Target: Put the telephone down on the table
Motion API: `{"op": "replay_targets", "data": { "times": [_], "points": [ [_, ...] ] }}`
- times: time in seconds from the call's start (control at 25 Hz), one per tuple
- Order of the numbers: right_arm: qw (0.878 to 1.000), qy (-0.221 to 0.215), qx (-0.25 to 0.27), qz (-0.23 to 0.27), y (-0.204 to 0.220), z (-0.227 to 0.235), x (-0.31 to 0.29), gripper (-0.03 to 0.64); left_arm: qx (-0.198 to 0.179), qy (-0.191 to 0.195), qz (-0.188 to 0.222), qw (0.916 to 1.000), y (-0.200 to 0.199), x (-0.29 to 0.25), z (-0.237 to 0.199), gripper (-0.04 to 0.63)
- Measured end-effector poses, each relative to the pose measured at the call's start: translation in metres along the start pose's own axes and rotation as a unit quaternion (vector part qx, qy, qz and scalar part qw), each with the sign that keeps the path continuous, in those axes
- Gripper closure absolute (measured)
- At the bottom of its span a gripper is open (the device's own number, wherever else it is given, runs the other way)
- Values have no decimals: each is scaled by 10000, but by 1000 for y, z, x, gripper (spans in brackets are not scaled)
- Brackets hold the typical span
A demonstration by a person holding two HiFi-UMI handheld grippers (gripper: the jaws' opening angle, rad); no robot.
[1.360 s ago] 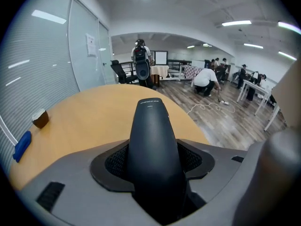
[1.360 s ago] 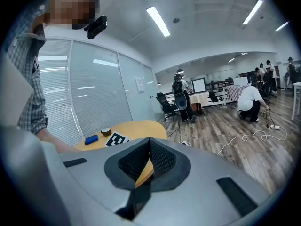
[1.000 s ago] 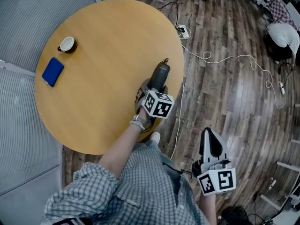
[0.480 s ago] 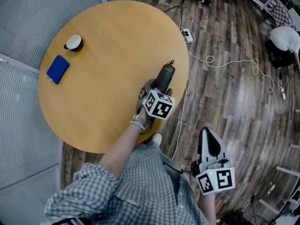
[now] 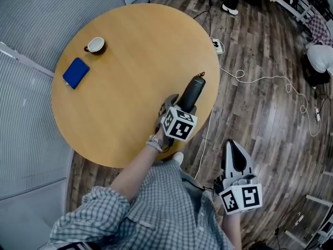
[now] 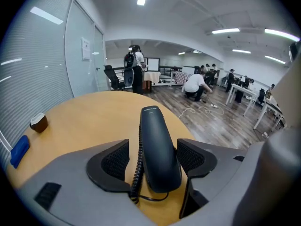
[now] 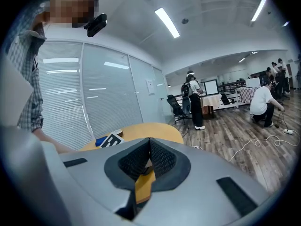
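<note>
The black telephone handset [image 5: 192, 92] lies on the round wooden table [image 5: 130, 51] near its right edge, with its coiled cord beside it. My left gripper [image 5: 177, 107] straddles the handset's near end. In the left gripper view the handset [image 6: 157, 149] sits between the jaws, which have just been opening. The dark pads [image 6: 113, 161] stand off its sides, so my left gripper [image 6: 154, 158] is open. My right gripper [image 5: 234, 149] hangs off the table over the floor, shut with nothing in it; its tips meet in the right gripper view [image 7: 149, 142].
A cup [image 5: 95, 45] and a flat blue object [image 5: 76, 73] sit at the table's far left. A power strip [image 5: 217, 46] and white cables [image 5: 260, 79] lie on the wooden floor to the right. Glass walls stand to the left. People are working far across the room [image 6: 195, 84].
The left gripper has lifted and drawn back slightly along the handset, which stays on the table. The head view has shifted. The right gripper stays shut beside the person.
</note>
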State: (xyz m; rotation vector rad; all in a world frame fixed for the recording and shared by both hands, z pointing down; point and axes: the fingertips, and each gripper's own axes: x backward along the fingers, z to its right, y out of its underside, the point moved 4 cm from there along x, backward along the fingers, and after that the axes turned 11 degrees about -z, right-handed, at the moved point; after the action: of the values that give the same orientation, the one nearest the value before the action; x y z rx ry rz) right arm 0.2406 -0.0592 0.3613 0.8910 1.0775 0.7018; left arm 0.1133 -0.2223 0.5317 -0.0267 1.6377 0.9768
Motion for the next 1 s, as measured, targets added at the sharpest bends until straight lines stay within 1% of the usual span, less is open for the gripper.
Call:
{"op": "replay_targets", "data": {
  "times": [0.2,0.32,0.4,0.48,0.52,0.56,0.64,0.72,0.8,0.84,1.0],
  "points": [
    [9998,-167,114,63,-4,-10,-6,607,80,-20,71,9999,12,18,-9,273],
    [9994,-281,179,107,-8,-15,-12,606,221,-47,235,9995,16,38,-21,284],
    [9990,-357,231,136,-12,-19,-15,607,275,-198,400,9986,16,58,-32,345],
    [9984,-446,295,168,-15,-24,-17,607,318,-526,593,9963,18,82,-44,507],
    [9980,-498,332,188,-17,-27,-18,607,355,-680,704,9946,19,94,-49,571],
    [9976,-552,369,208,-18,-30,-20,607,396,-775,818,9928,20,105,-54,586],
    [9966,-659,433,248,-21,-34,-22,607,478,-858,1069,9894,20,128,-58,588],
    [9954,-760,498,291,-24,-36,-22,607,529,-986,1382,9841,17,151,-60,588],
    [9941,-862,565,326,-27,-39,-23,607,489,-1119,1667,9784,17,175,-61,588],
    [9935,-906,598,333,-28,-41,-23,607,466,-1123,1788,9763,17,186,-60,589],
    [9907,-1069,747,377,-34,-47,-23,606,562,-882,2149,9710,18,223,-52,589]
  ]
}}
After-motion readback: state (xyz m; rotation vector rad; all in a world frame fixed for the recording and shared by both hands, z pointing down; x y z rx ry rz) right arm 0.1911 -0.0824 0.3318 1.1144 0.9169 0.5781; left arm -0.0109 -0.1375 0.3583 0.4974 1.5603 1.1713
